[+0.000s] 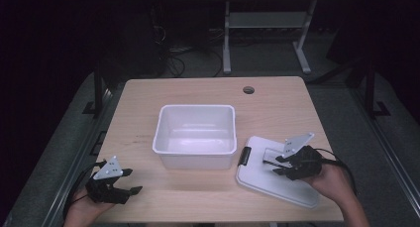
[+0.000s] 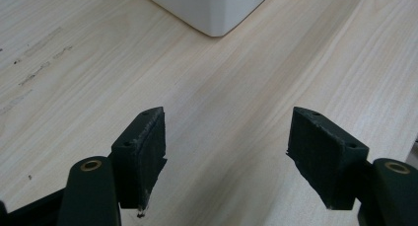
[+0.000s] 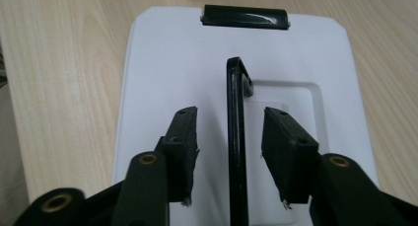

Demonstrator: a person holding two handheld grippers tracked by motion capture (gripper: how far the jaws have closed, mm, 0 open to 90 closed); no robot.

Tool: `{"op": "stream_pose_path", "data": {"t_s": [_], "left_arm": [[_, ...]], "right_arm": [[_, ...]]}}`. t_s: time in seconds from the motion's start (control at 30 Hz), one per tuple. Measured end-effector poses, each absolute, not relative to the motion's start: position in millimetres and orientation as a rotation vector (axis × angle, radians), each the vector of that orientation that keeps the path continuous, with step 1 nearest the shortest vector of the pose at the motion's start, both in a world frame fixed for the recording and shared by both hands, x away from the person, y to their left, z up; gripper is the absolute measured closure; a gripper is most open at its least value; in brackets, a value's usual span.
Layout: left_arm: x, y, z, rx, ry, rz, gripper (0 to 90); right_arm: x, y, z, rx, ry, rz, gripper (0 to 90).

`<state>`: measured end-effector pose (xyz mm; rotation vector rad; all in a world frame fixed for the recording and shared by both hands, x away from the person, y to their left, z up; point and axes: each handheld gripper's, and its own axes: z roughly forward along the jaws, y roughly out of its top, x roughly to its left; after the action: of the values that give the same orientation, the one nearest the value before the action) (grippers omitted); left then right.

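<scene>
Right gripper view: the right gripper (image 3: pixel 229 154) has its jaws apart, one on either side of the raised black handle (image 3: pixel 235 137) of the white lid (image 3: pixel 162 68), not yet pressing it. Beyond the handle sits the lid's black clip (image 3: pixel 244 17). Left gripper (image 2: pixel 226 152) hangs released above bare table (image 2: pixel 74 88), the white tub (image 2: pixel 212 9) ahead.

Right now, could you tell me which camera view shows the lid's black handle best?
The right gripper view: the upright black handle stands large between the right gripper's open jaws, on the white lid. In the high view the handle is a small dark sliver.
</scene>
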<state>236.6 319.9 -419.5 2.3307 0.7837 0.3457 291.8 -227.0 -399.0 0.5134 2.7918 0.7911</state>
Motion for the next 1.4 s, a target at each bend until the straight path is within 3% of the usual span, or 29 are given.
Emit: {"op": "stream_pose_path", "data": {"t_s": [0.8,1.4], "left_arm": [[236.1,322.3,-420.1,2.329,0.786,0.340,31.7],[236.3,323.8,-418.6,2.313,0.779,0.332,31.7]], "right_arm": [[305.8,-238.2,-410.0,0.535,2.817,0.799,81.5],[317.6,-242.6,-403.2,0.511,2.865,0.794,84.0]]}}
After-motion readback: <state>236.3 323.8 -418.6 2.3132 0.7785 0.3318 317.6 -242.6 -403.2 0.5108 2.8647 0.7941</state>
